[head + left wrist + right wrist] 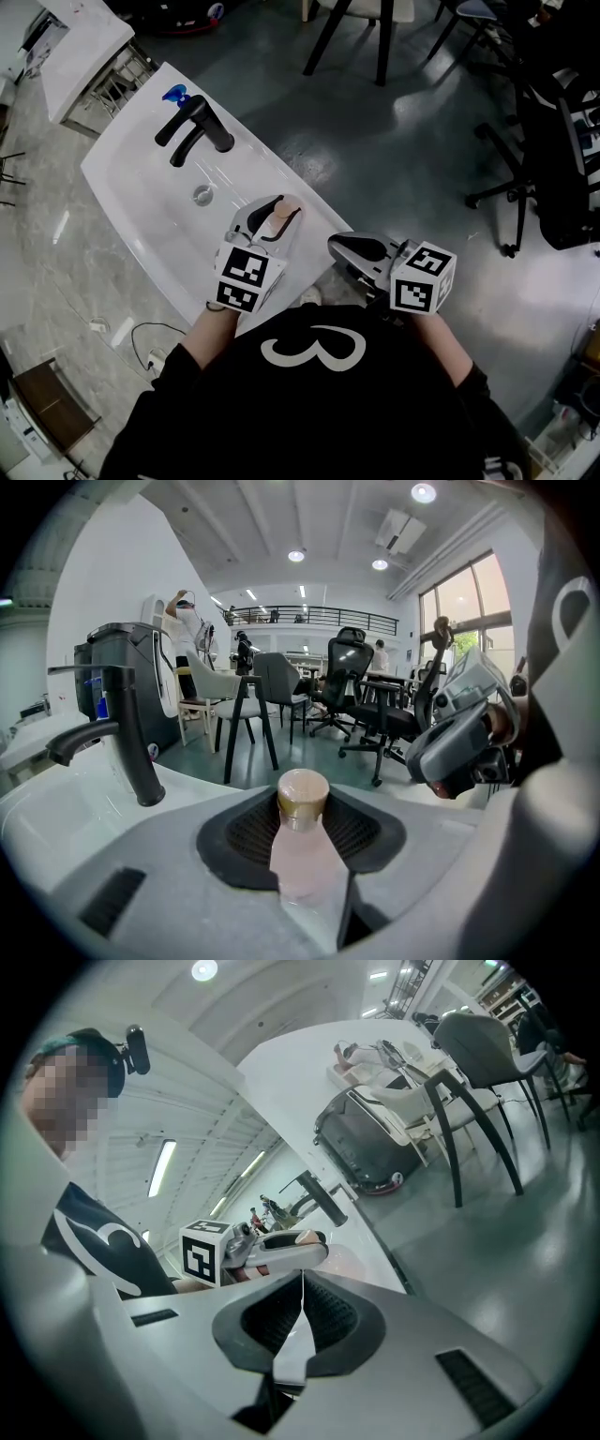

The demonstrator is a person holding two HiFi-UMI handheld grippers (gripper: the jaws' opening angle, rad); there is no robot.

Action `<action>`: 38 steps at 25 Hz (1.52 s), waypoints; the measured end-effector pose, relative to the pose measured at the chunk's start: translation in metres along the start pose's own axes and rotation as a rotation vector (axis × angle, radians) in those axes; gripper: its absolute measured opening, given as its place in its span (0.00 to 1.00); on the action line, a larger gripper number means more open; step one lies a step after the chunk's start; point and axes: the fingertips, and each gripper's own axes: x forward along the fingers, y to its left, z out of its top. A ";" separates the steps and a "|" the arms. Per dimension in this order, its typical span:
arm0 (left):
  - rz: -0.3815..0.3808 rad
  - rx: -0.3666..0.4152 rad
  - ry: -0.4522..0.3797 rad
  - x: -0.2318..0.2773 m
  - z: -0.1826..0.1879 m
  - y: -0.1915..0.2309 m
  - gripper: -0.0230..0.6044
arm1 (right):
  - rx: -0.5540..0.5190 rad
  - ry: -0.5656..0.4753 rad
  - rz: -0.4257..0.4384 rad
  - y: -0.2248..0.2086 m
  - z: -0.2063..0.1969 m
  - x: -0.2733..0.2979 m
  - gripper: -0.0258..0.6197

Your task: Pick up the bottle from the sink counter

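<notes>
My left gripper [274, 214] is nearest, its fingers pinching the pale pink plastic bottle with tan cap [302, 855] above the near edge of the white sink counter [122, 178]. The right gripper [300, 1279] has its fingers pressed together, empty. I fear the smooth bottle slides out if the pinch loosens.

White sink counter [114, 184] with black faucet [199, 127], drain [203, 194].

Open hall. A glossy grey floor [375, 141] fills the centre, with pale marbled tiles [56, 262] along the left. Black office chairs [553, 141] stand at right, a grey chair [246, 682] on black legs nearer. Tall windows [469, 611] and round ceiling lights [424, 492] brighten white walls [103, 564] and a railed mezzanine [309, 617].
</notes>
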 end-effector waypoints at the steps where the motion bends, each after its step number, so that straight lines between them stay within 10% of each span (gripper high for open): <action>1: 0.001 -0.001 0.004 0.000 0.000 0.001 0.27 | 0.005 0.000 0.002 0.000 0.000 0.001 0.06; 18: -0.051 -0.133 -0.056 -0.029 0.013 0.013 0.27 | -0.048 -0.113 -0.044 0.003 0.021 0.001 0.06; 38: -0.130 -0.226 -0.151 -0.162 0.019 -0.023 0.27 | -0.126 -0.122 -0.085 0.126 -0.003 0.000 0.06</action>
